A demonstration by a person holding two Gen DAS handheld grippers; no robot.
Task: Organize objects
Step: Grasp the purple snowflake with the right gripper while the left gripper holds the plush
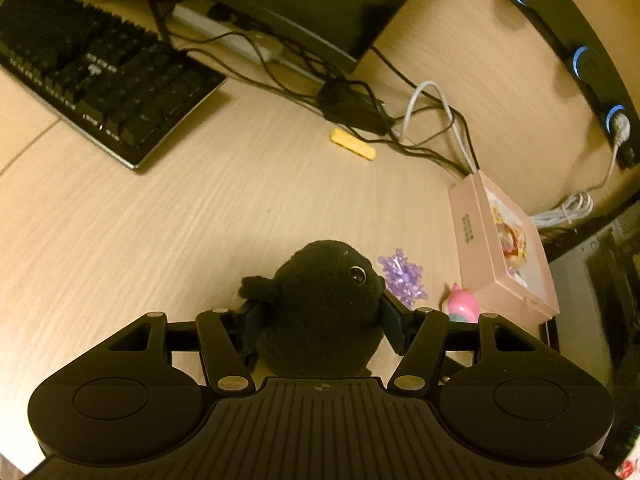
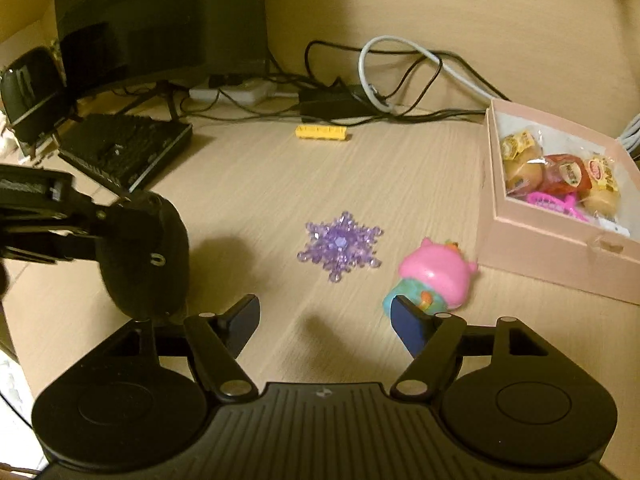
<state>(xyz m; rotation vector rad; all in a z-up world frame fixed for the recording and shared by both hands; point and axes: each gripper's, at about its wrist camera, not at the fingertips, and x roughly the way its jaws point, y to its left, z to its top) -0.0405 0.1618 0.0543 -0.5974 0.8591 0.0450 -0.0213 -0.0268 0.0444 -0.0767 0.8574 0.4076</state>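
My left gripper [image 1: 320, 320] is shut on a black plush toy [image 1: 324, 304], its pads pressing both sides; the same black plush toy [image 2: 146, 256] hangs above the desk at the left of the right wrist view. My right gripper [image 2: 324, 324] stands open over bare desk, nothing between its fingers. A purple crystal snowflake [image 2: 340, 246] lies just ahead of it. A pink and teal toy figure [image 2: 434, 276] lies on its side by the right fingertip [image 2: 408, 326]. The pink box [image 2: 532, 248] at the right holds wrapped snacks and a pink item.
A yellow block [image 2: 322, 133] lies farther back near a tangle of cables [image 2: 360, 96] and a power strip [image 2: 236, 92]. A black keyboard [image 1: 100, 76] and monitor [image 2: 160, 20] stand at the back left. The desk edge [image 1: 550, 332] runs just right of the box.
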